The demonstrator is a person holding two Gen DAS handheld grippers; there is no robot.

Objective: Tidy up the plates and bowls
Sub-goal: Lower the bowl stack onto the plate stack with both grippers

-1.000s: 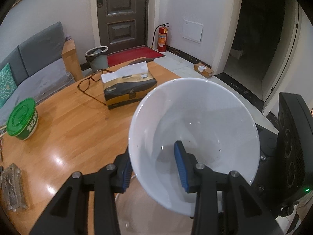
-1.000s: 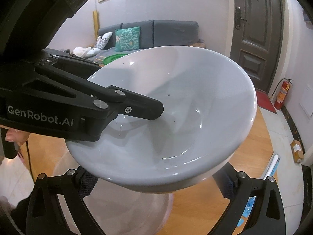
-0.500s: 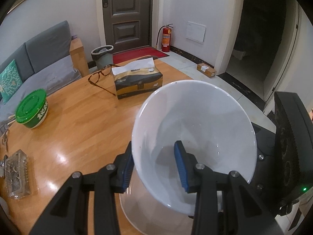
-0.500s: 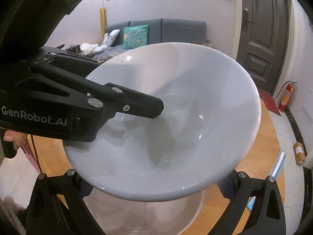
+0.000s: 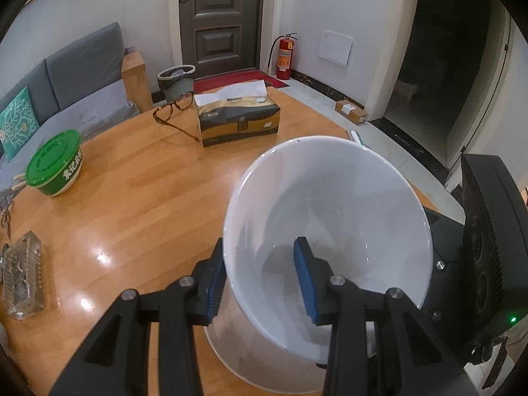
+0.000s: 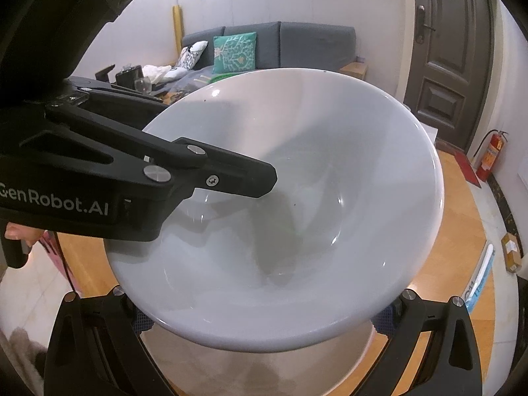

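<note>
Tilting toward the right wrist camera, the white bowl (image 5: 330,231) sits lower in the left view than a second ago, so more table shows beyond its rim and the tissue box (image 5: 239,118) stands clear above it. The left gripper (image 5: 260,280) is clamped on the bowl's near wall, one blue pad inside, the other outside; the grip looks the same as before. Beneath the bowl lies a white plate (image 5: 264,359) on the wooden table (image 5: 132,198), near the table's front edge. The right gripper (image 6: 264,323) points steeply down with its fingers spread wide under the bowl, either side of the plate (image 6: 250,373); whether the pads touch anything I cannot tell. Leftward the tabletop lies open as far as the green-lidded container (image 5: 54,165) and the glass dish (image 5: 23,277); eyeglasses (image 5: 175,112) lie beside the tissue box.
</note>
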